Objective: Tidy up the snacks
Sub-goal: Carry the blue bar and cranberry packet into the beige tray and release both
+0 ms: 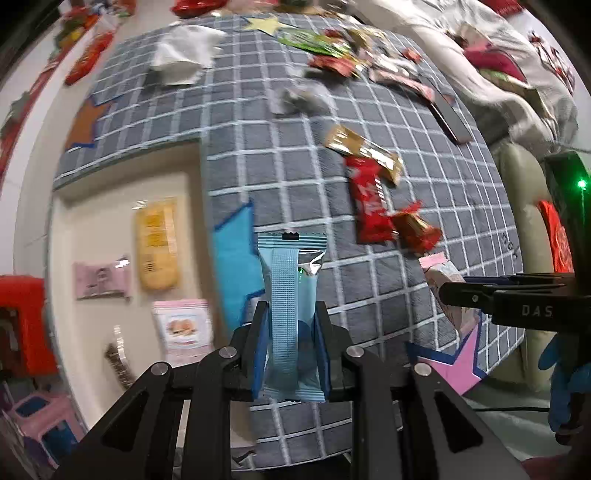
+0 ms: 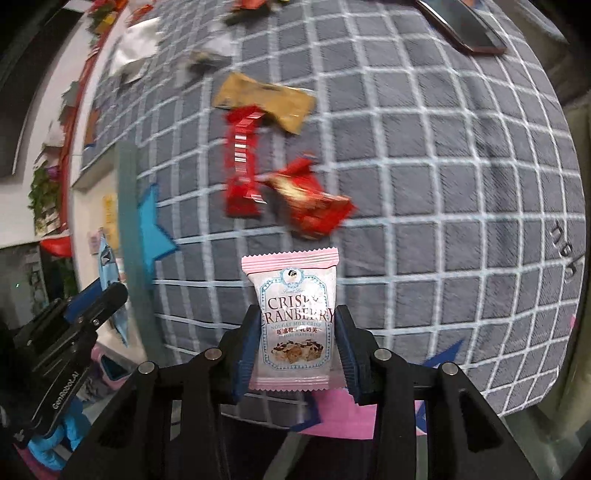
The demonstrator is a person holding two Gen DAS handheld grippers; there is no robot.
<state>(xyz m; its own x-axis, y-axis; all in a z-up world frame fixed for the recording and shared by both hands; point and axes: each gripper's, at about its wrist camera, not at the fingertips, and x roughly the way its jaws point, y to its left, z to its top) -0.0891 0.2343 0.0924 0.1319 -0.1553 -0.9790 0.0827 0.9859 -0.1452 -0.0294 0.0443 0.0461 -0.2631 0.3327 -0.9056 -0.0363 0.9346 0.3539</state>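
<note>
My left gripper [image 1: 290,332] is shut on a light blue snack packet [image 1: 291,295], held above the grey checked mat [image 1: 295,177] near its blue star patch [image 1: 236,266]. My right gripper [image 2: 295,343] is shut on a pink "Crispy Cranberry" nougat packet [image 2: 293,321], held above the same mat [image 2: 443,184] over a pink star patch [image 2: 332,417]. The right gripper also shows at the right of the left wrist view [image 1: 454,291]. A red bar [image 1: 369,199], a gold packet [image 1: 364,149] and a red-gold candy [image 1: 417,229] lie on the mat.
A cream tray [image 1: 96,229] left of the mat holds a yellow packet [image 1: 157,243] and two pink packets [image 1: 103,277]. A phone [image 2: 465,26] lies at the mat's far right. White tissue [image 1: 184,55] and more snacks [image 1: 332,55] lie at the far end.
</note>
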